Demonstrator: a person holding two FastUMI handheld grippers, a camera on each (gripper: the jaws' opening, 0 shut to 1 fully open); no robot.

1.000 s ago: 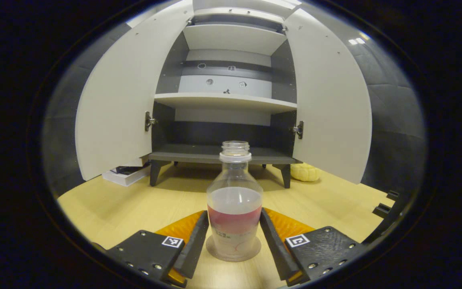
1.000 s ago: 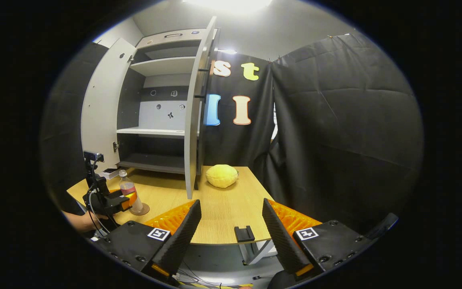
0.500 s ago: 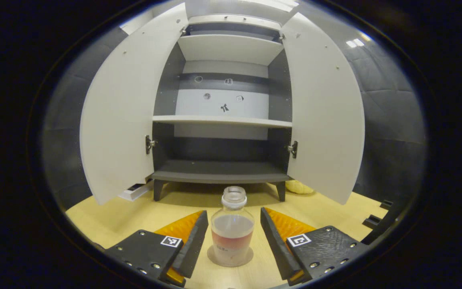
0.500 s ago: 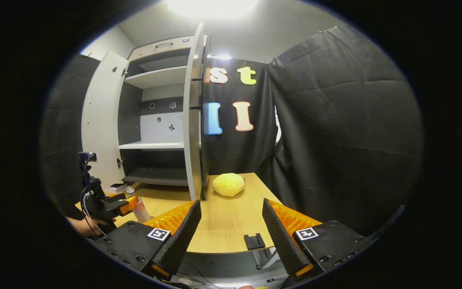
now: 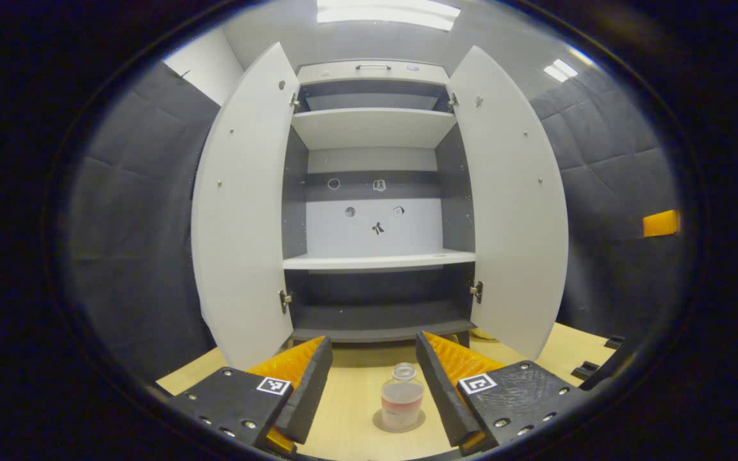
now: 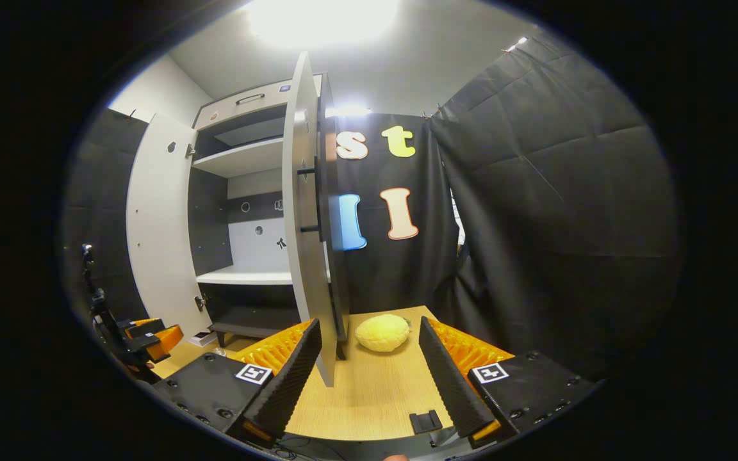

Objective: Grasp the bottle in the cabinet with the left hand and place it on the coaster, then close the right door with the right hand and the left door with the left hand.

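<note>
Both the left gripper and right gripper gape apart, the bottle upright on its coaster at 6 o'clock below the open cabinet.

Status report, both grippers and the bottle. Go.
Left gripper open, clear of bottle. Bottle upright on coaster. Right gripper open, facing right door edge. Both doors open; nothing blocking.

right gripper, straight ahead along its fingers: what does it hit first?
Most likely the open right door, seen edge-on just left of the line between the open right gripper fingers. The yellow lump on the table sits lower, near the same line; depth is unclear, so the order is a guess.
</note>
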